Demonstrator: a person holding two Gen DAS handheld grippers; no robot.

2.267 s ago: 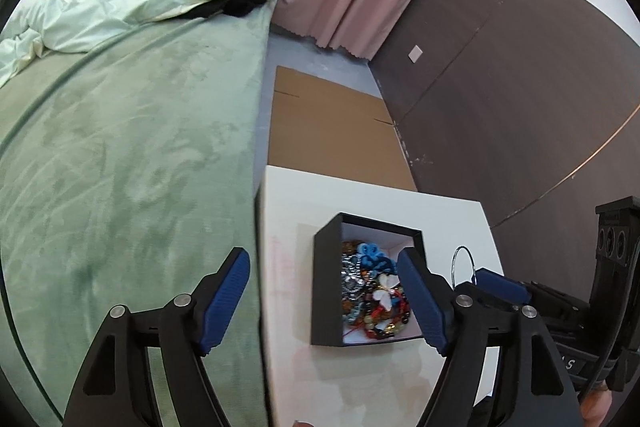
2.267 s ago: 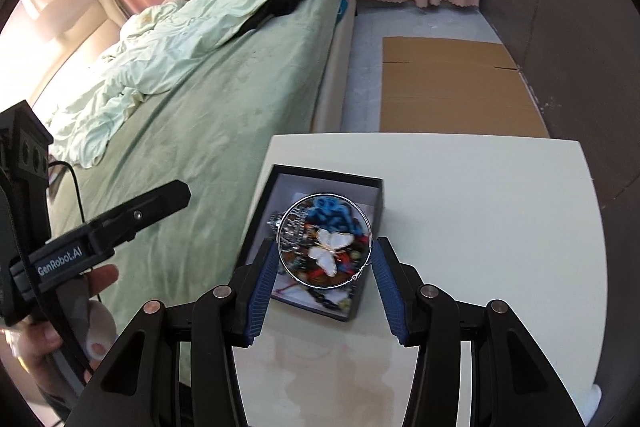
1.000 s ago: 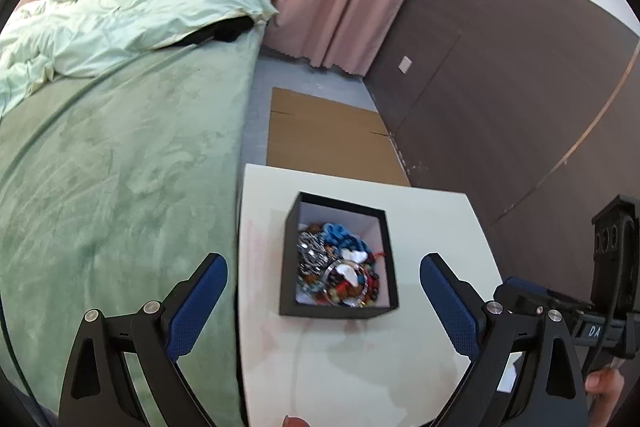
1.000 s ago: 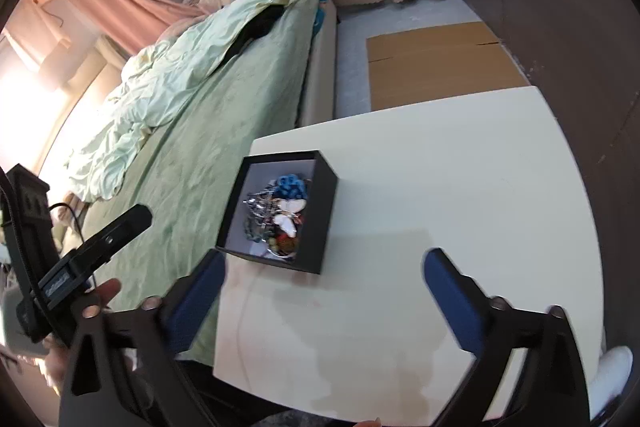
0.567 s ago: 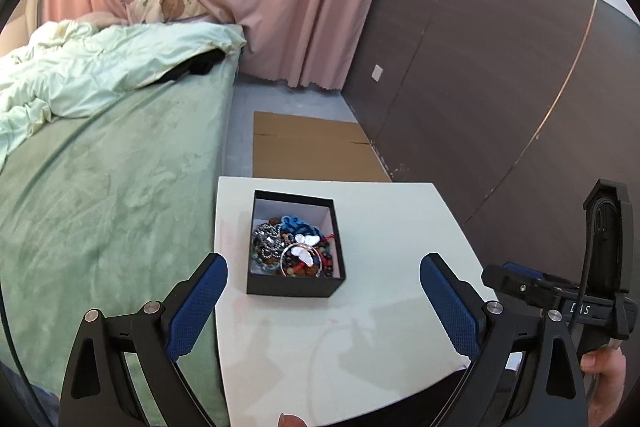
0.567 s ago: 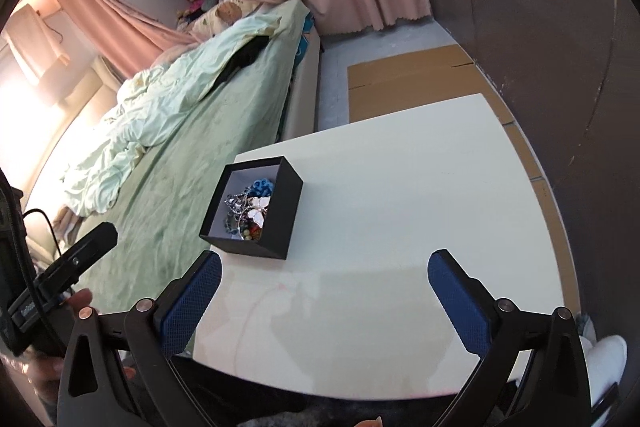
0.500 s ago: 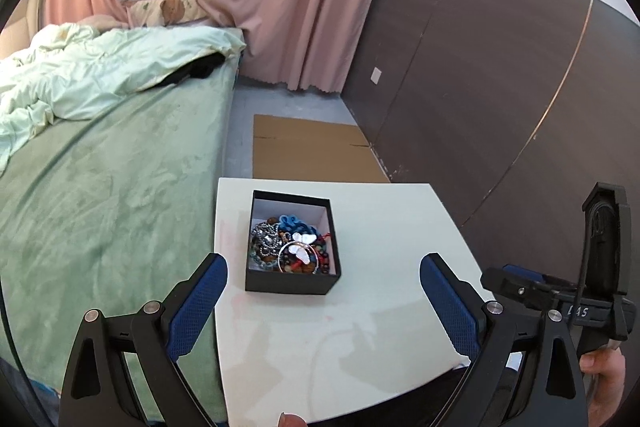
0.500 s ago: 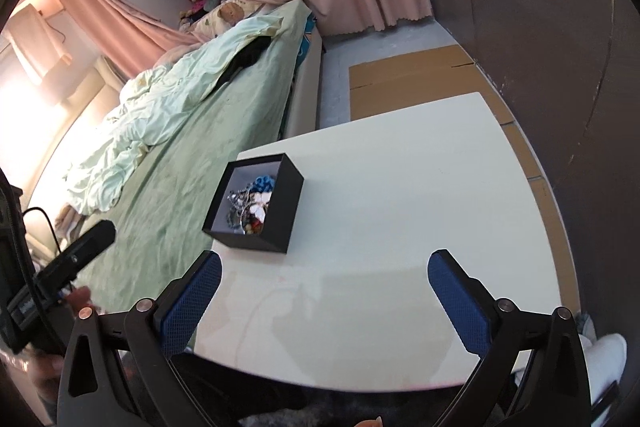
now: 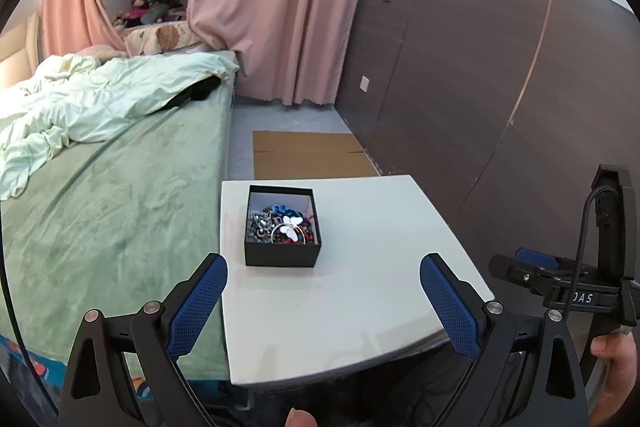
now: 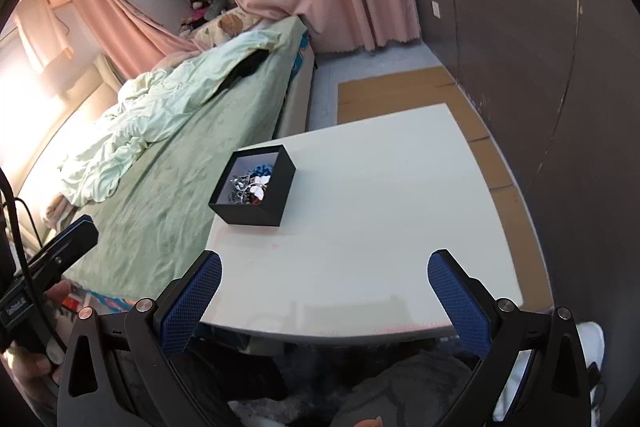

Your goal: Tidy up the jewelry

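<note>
Black and square, the jewelry box (image 9: 282, 227) sits on the white desk (image 9: 360, 291), near the desk's edge next to the green bed (image 9: 112, 195). Inside the box lie beads, something blue, a silver ring (image 9: 280, 233) and a white butterfly piece (image 9: 291, 230), all in a heap.

The left gripper (image 9: 323, 301) is wide open and holds nothing. The box is straight ahead of it, a little to its left, and well apart from it.

The right gripper (image 10: 324, 301) is wide open too, with nothing in it. From this gripper the box (image 10: 253, 187) lies ahead and far off to the left.

The left gripper looks better lined up with the box, so I think it has the easier reach. No jewelry shows on the desk outside the box, so the job looks about finished.
</note>
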